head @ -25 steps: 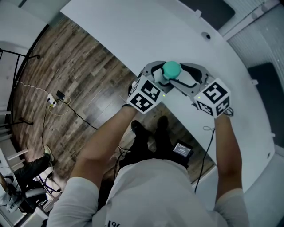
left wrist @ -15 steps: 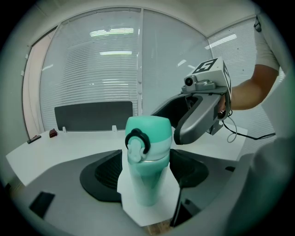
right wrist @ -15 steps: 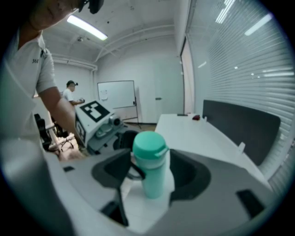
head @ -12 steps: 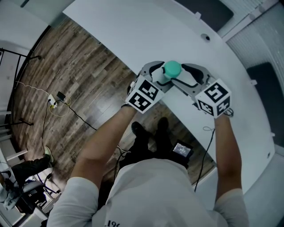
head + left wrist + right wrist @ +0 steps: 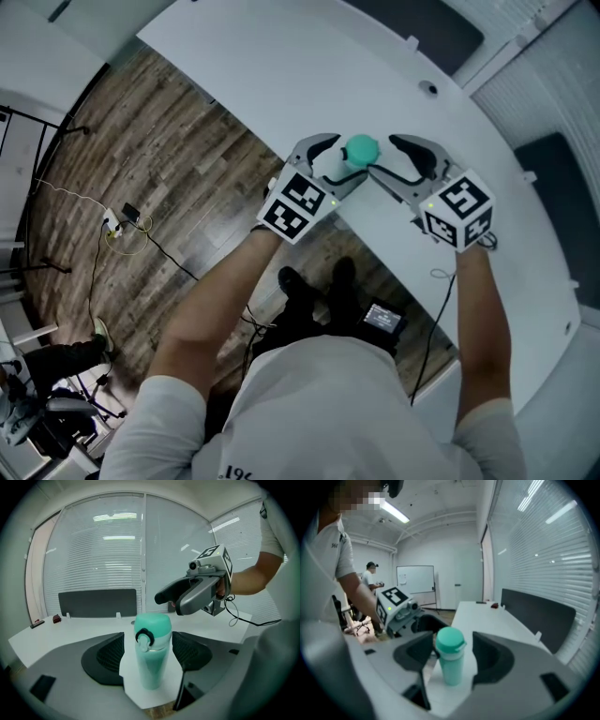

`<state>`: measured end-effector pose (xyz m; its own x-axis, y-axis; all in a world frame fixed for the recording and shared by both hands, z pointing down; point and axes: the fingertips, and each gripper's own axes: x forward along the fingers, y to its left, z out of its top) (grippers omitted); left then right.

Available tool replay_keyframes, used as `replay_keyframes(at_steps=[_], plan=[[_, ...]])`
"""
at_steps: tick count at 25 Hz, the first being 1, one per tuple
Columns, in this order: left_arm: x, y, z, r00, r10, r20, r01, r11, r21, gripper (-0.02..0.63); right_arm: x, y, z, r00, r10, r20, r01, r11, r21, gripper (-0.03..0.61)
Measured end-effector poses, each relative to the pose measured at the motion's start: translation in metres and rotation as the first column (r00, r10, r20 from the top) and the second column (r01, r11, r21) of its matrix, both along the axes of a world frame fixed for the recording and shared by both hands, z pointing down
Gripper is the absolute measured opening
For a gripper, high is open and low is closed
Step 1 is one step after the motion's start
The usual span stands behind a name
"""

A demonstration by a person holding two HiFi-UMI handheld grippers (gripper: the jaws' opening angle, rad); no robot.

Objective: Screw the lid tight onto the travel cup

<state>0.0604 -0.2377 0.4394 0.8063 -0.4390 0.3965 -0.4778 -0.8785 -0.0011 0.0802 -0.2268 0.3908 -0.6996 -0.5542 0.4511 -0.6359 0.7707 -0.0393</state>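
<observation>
There is one teal travel cup (image 5: 151, 667) with one lid (image 5: 154, 623). There are two grippers: one left hand-held gripper (image 5: 345, 159) at the cup's 9 o'clock and one right hand-held gripper (image 5: 382, 156) at its 3 o'clock. Each carries a marker cube, the left cube (image 5: 295, 206) and the right cube (image 5: 457, 208). There is also one white worktop (image 5: 281, 75), one dark partition screen (image 5: 97, 603), one whiteboard (image 5: 415, 579) and one bystander (image 5: 370, 576).

The travel cup (image 5: 151, 665) is mint green. It stands straight up on the white desk (image 5: 281, 66), close to the edge, at about 1 o'clock from the middle of the head view. Its round green lid (image 5: 153, 624) sits on top, with a black ring on one side.
</observation>
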Motion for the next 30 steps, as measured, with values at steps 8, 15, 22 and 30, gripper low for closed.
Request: replay_keyframes(at_steps=[8, 15, 22, 30], plan=[[-0.013, -0.003, -0.048, 0.999, 0.01, -0.051, -0.008, 0.999, 0.043, 0.327, 0.015, -0.018, -0.04, 0.99, 0.123, 0.065, -0.127, 0.99, 0.057, 0.275], [-0.024, 0.001, -0.097, 0.991, 0.011, -0.137, -0.003, 0.999, 0.054, 0.325, 0.025, -0.019, -0.077, 0.959, 0.223, 0.172, -0.237, 0.969, 0.064, 0.144], [-0.032, 0.004, -0.132, 0.971, -0.023, -0.24, 0.038, 0.998, 0.059, 0.179, 0.024, -0.012, -0.095, 0.944, 0.278, 0.176, -0.298, 0.95, 0.098, 0.094], [-0.047, 0.018, -0.171, 0.942, -0.018, -0.335, 0.047, 0.996, 0.079, 0.044, 0.02, 0.002, -0.116, 0.925, 0.341, 0.166, -0.363, 0.922, 0.133, 0.071]])
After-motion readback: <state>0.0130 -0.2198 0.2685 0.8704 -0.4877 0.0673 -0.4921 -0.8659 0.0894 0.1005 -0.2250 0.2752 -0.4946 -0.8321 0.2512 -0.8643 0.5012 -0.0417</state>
